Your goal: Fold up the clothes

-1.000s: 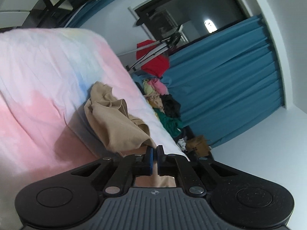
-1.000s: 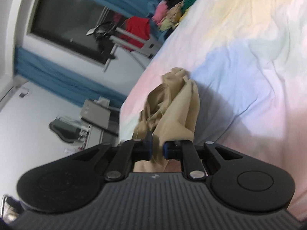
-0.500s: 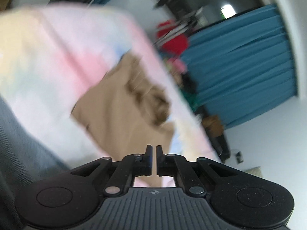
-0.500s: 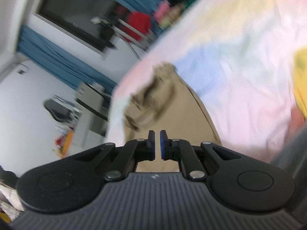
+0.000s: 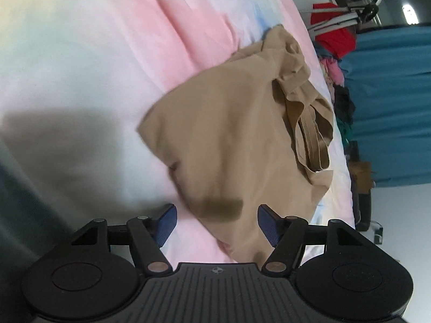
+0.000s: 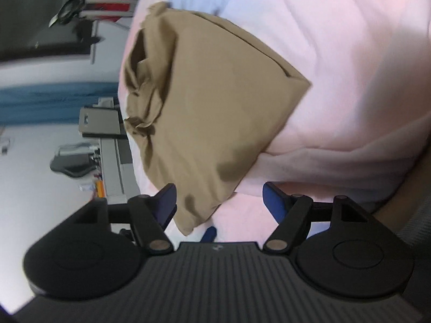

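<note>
A tan garment (image 5: 231, 123) lies spread on the pastel tie-dye bedsheet (image 5: 80, 53), its far end bunched up. It also shows in the right wrist view (image 6: 210, 102), on the sheet (image 6: 350, 53). My left gripper (image 5: 216, 223) is open, its blue pads apart on either side of the garment's near corner, holding nothing. My right gripper (image 6: 219, 202) is open too, with the garment's other near corner lying between its fingers, not gripped.
A pile of mixed clothes (image 5: 339, 86) lies at the bed's far end by the blue curtain (image 5: 390, 107). A red garment on a rack (image 5: 334, 35) stands beyond. A chair and a desk (image 6: 89, 140) stand off the bed's side.
Both grippers were shut on the tan garment's corners and held it up. They have lowered it flat onto the bed, opened and let go.
</note>
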Demonstrator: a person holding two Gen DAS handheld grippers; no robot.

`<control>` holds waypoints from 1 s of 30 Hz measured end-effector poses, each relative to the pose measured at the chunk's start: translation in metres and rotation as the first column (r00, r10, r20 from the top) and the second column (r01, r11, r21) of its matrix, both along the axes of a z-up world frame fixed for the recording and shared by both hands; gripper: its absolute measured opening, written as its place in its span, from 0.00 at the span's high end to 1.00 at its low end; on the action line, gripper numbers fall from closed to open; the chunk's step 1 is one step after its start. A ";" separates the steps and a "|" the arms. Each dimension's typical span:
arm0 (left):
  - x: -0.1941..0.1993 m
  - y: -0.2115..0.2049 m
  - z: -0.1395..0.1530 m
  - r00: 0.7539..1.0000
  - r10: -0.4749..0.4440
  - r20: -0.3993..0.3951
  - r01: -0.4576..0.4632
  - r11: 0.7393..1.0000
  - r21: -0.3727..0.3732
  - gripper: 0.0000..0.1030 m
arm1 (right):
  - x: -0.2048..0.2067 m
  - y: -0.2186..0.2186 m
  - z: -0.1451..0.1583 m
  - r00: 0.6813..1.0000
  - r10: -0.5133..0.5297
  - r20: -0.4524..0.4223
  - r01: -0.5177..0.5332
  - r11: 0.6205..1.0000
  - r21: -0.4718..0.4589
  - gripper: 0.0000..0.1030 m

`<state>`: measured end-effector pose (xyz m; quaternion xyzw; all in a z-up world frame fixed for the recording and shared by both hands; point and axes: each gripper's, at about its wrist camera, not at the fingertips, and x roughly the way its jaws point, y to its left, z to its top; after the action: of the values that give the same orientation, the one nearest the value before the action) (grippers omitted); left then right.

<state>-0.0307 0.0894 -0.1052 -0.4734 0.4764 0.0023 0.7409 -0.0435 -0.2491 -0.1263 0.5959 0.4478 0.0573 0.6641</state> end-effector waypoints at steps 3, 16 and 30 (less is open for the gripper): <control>0.003 -0.002 0.002 1.000 -0.008 0.018 0.008 1.000 0.005 0.27 | 0.006 0.001 -0.003 0.999 -0.033 0.012 0.033 0.999 0.000 0.28; 0.001 0.021 0.001 0.973 0.036 0.229 -0.001 0.989 -0.149 0.32 | 0.004 -0.028 0.002 0.969 -0.218 0.114 0.215 0.976 0.042 0.28; 0.005 0.015 -0.007 0.998 0.004 0.067 -0.006 1.000 0.022 0.55 | 0.018 -0.013 -0.007 0.996 -0.061 0.066 0.067 0.993 -0.102 0.31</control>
<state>-0.0260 0.1046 -0.1119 -0.4661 0.4501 -0.0063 0.7616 -0.0253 -0.2619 -0.1337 0.5725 0.4096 0.0313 0.7096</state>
